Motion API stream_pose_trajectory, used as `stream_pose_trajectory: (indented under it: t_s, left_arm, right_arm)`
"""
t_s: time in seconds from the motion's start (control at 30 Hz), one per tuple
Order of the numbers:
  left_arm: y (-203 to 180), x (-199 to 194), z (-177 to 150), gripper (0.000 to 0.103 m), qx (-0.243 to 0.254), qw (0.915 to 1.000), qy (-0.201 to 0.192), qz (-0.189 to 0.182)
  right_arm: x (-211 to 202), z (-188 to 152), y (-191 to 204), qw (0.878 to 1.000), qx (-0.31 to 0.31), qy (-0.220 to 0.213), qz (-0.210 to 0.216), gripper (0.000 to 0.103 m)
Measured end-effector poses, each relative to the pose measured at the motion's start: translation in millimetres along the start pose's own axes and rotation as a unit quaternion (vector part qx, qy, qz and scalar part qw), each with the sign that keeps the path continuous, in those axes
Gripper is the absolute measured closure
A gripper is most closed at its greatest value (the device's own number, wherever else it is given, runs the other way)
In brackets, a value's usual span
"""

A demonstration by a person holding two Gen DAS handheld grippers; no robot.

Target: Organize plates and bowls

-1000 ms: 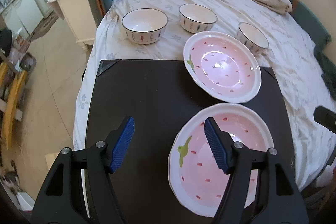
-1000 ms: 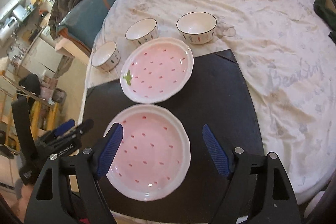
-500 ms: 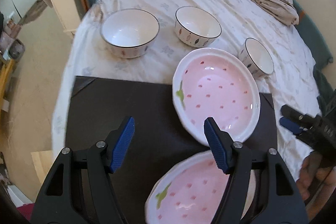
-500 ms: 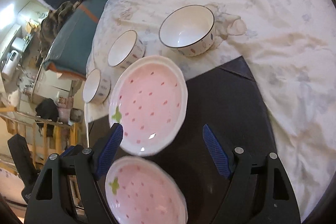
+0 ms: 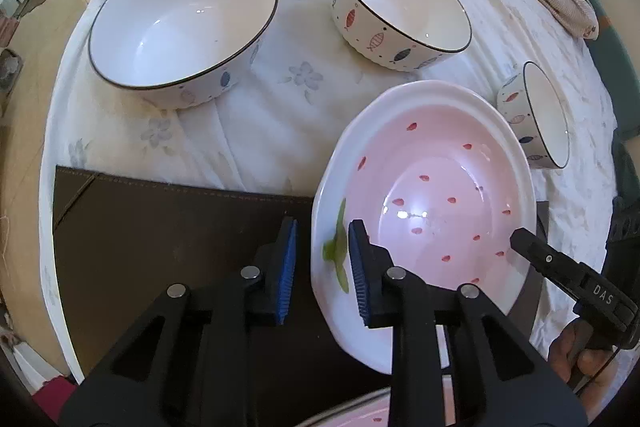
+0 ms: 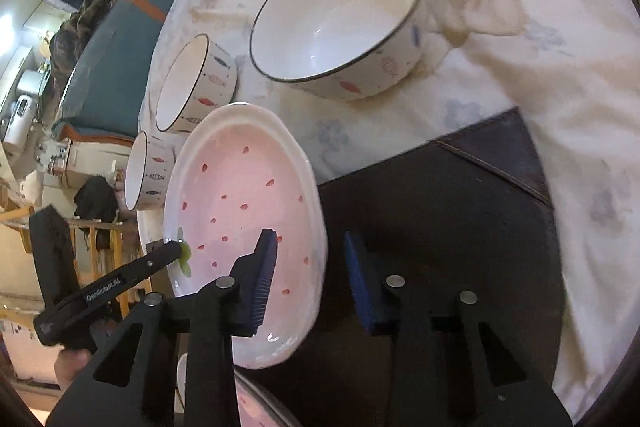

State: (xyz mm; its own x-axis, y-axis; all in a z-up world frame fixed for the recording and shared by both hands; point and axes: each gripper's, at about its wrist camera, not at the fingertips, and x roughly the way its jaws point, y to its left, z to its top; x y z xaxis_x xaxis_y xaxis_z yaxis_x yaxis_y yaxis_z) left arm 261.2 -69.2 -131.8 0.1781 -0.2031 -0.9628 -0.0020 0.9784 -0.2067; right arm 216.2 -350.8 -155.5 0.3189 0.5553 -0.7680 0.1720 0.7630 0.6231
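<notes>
**Both tongs straddling opposite rims of the far strawberry plate**

The left tongs (image 5: pixel 322 261) are reaching forward and low over the dark mat (image 5: pixel 160 227), angled toward the near-left rim of the pink strawberry plate (image 5: pixel 432 195). The right tongs (image 6: pixel 308 277) are coming in from the opposite side, seen in the left wrist view as a black finger lying at the plate's right rim.

The plate is sitting partly on the mat and partly over the floral bedsheet (image 5: pixel 280 107), and it is holding nothing. Beyond it, three fish-patterned bowls are standing on the sheet: a large bowl (image 5: pixel 184 23), a medium bowl (image 5: pixel 400 7) and a small bowl (image 5: pixel 536 115), all empty. A second pink plate (image 5: pixel 360 415) is showing at the bottom edge.

The left tongs are narrowed to a small gap, one blue pad inside the plate over the green leaf mark, the other outside over the mat; whether the pads are pressing the rim cannot be told. The right tongs are standing somewhat wider, also straddling the rim, with contact likewise unclear.
</notes>
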Motion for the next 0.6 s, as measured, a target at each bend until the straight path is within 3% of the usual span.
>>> stream_pose_trajectory:
  t_s: [0.17, 0.33, 0.6]
  left_arm:
    - [-2.7, 10.9, 2.9, 0.081, 0.011, 0.9996, 0.019, -0.017]
    - [-8.5, 14.5, 3.8, 0.077, 0.012, 0.9999, 0.001, -0.005]
    - [-4.2, 6.8, 0.9, 0.080, -0.005, 0.9999, -0.009, -0.011]
  right_arm:
    - [16.0, 2.8, 7.1, 1.000, -0.020, 0.013, -0.005, 0.073]
    - [18.9, 4.3, 6.6, 1.000, -0.026, 0.009, -0.006, 0.073]
    - [13.6, 1.7, 12.2, 0.999, -0.049, -0.008, -0.006, 0.075]
